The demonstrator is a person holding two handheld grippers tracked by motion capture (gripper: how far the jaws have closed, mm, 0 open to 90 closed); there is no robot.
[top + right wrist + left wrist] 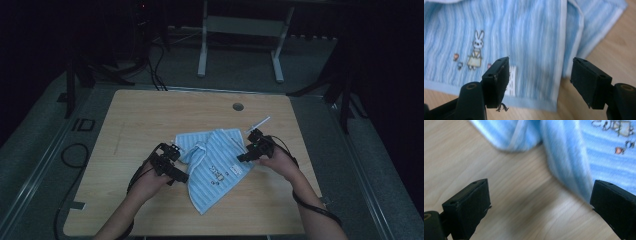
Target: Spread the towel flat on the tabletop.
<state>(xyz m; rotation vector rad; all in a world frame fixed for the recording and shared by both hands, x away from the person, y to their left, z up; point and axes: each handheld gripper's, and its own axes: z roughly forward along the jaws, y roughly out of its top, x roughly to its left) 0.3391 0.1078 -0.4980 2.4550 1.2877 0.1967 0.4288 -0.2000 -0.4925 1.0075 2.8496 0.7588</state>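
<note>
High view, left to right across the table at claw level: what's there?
Left claw → blue striped towel → right claw, both open, one at each side edge of the towel.

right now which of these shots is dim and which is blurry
High view: dim overall, dark around the table. Left gripper view: bright, but the blue striped towel is smeared and soft. Right gripper view: sharpest, the rabbit print reads clearly.

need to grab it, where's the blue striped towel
In the high view the towel lies crumpled mid-table, between both hands.
</note>
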